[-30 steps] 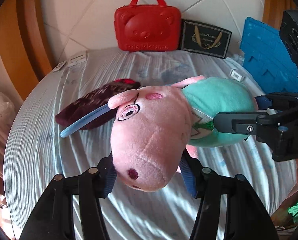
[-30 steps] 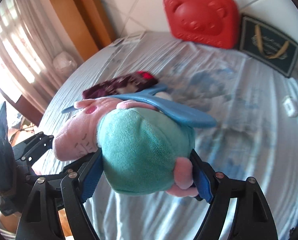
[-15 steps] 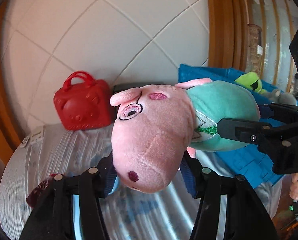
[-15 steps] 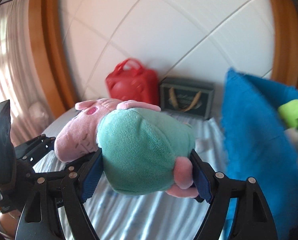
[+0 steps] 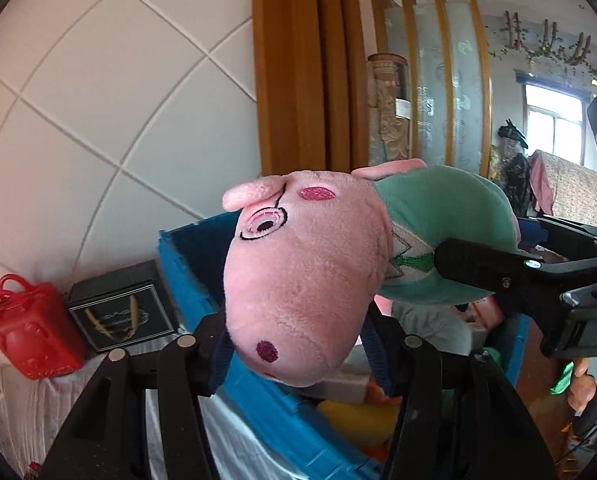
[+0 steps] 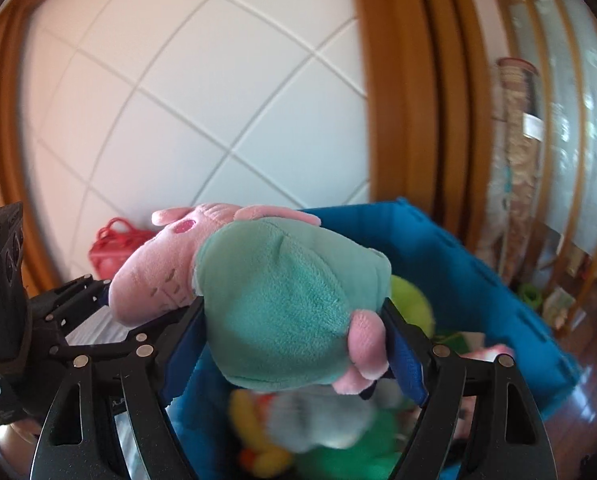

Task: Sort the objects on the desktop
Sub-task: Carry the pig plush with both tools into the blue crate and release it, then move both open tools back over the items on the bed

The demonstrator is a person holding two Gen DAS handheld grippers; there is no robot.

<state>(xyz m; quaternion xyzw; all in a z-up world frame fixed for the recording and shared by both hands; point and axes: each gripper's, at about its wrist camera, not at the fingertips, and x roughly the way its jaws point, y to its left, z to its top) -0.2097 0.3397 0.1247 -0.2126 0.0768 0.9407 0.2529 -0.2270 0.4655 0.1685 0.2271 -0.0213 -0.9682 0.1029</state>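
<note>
A pink pig plush in a teal shirt hangs in the air, held by both grippers. In the left wrist view my left gripper (image 5: 298, 344) is shut on its pink head (image 5: 298, 280). A finger (image 5: 498, 276) of the right gripper presses on the teal body from the right. In the right wrist view my right gripper (image 6: 294, 340) is shut on the teal body (image 6: 290, 312), and the left gripper's fingers (image 6: 74, 300) reach in from the left at the head. The plush hangs over an open blue bin (image 6: 438, 240) with several soft toys inside.
The blue bin's near wall (image 5: 194, 264) stands beside the striped tablecloth (image 5: 38, 420). A red bear case (image 5: 30, 340) and a black gift box (image 5: 122, 312) stand against the tiled wall. Wooden frames and a glass partition (image 5: 438, 100) rise behind. A person's hand (image 5: 582, 380) shows at the right.
Both grippers carried the plush up off the table and to the right, over the blue bin. The red case and black box slid to the left of both views. Both grips stay the same.
</note>
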